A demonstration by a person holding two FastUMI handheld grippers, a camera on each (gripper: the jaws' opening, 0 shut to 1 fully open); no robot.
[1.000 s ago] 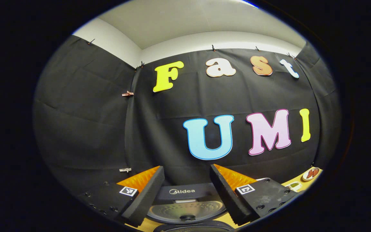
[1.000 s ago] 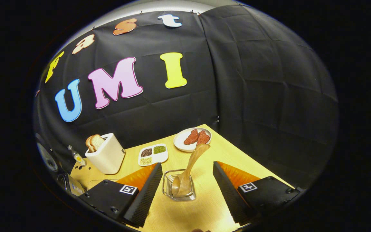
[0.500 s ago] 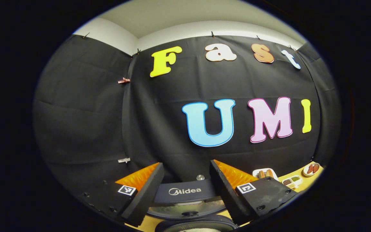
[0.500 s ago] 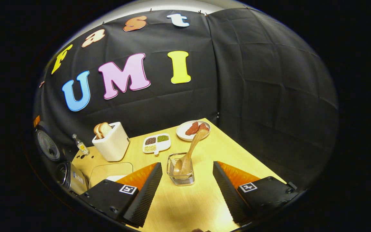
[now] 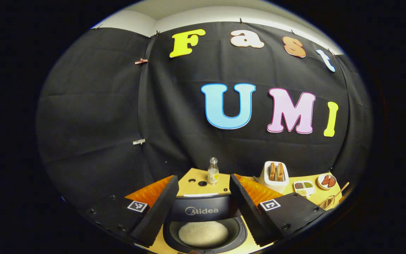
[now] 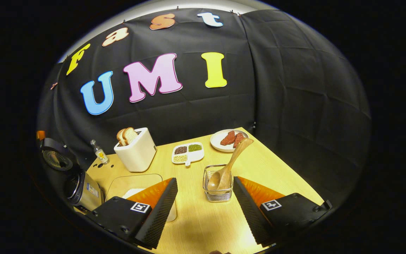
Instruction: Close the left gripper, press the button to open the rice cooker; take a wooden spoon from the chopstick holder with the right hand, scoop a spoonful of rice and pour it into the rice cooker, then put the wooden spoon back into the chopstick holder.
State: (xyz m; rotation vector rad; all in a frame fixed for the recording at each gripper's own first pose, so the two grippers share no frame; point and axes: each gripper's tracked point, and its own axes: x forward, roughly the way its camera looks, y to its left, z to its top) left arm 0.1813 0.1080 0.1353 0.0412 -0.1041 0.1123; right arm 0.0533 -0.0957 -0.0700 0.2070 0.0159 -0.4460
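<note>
The rice cooker (image 5: pixel 203 211) stands open between my left gripper's (image 5: pixel 203 180) spread fingers, white rice (image 5: pixel 203 233) showing in its pot. Nothing is held in that open gripper. In the right gripper view the cooker (image 6: pixel 81 188) is at the far left, its lid (image 6: pixel 56 158) raised. The wooden spoon (image 6: pixel 231 160) leans in the clear chopstick holder (image 6: pixel 218 192), bowl down, handle pointing up and right. My right gripper (image 6: pixel 204 180) is open and empty, short of the holder, which sits just inside its right finger (image 6: pixel 248 204). Spoon and holder (image 5: pixel 331 201) also appear far right in the left gripper view.
On the wooden table (image 6: pixel 259 169) stand a white toaster (image 6: pixel 136 150) with bread, a small bottle (image 6: pixel 99 152), a divided dish of beans (image 6: pixel 188 153) and a plate of meat (image 6: pixel 229 139). A clear tray with rice (image 6: pixel 136 183) lies behind my right gripper's left finger.
The left gripper view has shifted so the cooker's pot with rice and the table behind it now show. The right gripper has drifted left and back, so the holder now sits nearer its right finger.
</note>
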